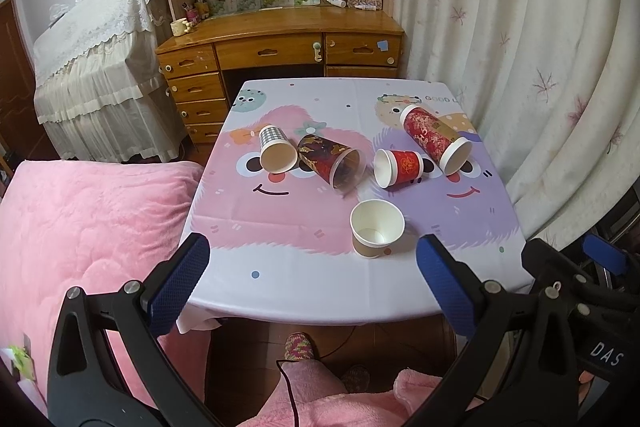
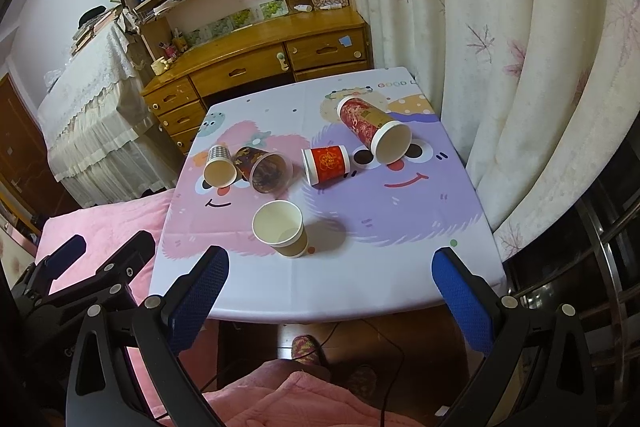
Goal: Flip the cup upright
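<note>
Five paper or plastic cups sat on the table [image 1: 280, 291], which was covered with a smooth, glossy cartoon-monster cloth in pink and purple. Left to right: checked cup [image 1: 276, 149] [image 2: 219, 167], small, gingham-print paper, on its side, mouth toward camera. Touching it, dark cup [image 1: 332, 163] [image 2: 264, 167], taller, clear-walled with a dark red-and-gold pattern, also on its side. Plain cup [image 1: 377, 227] [image 2: 280, 227], tan outside, white inside, stood upright nearest the table's front edge, apart from the others. Short red cup [image 1: 398, 167] [image 2: 326, 165], paper with white rim and gold emblem, on its side, mouth facing left. Just beside it, tall red cup [image 1: 436, 139] [image 2: 374, 129], long tapered paper cylinder with floral print, on its side, mouth toward camera.

Left gripper [image 1: 312, 259] [image 2: 108, 251] was wide open, holding nothing, hovering off the table's near edge; blue pads [image 1: 180, 283] had a fine knurled rubber texture on black plastic arms. Right gripper [image 2: 330, 271] [image 1: 568, 255] was likewise spread wide, empty, off the near edge.

Pink fleece blanket [image 1: 80, 227] lay left of the table.
</note>
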`<control>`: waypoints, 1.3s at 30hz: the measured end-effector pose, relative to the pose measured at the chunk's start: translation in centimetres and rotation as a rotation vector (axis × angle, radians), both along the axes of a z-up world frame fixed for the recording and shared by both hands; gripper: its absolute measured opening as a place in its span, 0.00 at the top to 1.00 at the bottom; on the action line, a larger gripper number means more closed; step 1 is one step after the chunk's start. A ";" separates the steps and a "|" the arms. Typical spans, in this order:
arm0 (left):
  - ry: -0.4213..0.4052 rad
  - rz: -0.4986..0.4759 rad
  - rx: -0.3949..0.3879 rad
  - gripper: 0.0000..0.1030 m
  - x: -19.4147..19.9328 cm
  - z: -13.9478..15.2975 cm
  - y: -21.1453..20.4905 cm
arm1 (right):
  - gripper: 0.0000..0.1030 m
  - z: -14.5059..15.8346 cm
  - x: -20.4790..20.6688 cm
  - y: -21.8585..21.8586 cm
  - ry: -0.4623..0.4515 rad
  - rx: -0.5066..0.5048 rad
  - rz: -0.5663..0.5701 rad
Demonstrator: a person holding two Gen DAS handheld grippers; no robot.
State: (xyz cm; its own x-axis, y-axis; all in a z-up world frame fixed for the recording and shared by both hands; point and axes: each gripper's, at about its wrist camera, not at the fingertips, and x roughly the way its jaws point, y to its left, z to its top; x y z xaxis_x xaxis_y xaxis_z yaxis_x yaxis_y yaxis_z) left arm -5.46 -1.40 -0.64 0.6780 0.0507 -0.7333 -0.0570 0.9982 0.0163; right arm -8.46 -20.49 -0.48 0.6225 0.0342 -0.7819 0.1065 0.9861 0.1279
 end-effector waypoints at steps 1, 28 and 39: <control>0.000 0.001 0.001 0.00 0.0 0.0 0.0 | 0.00 0.0 0.0 0.0 0.002 -0.001 -0.004; 0.011 -0.008 -0.001 0.00 0.1 -0.1 0.1 | 0.00 -1.5 -0.7 -1.0 0.037 0.003 -0.011; 0.030 -0.009 -0.009 0.00 -0.4 -0.8 0.1 | 0.00 -1.7 -0.1 -0.9 0.069 0.006 -0.012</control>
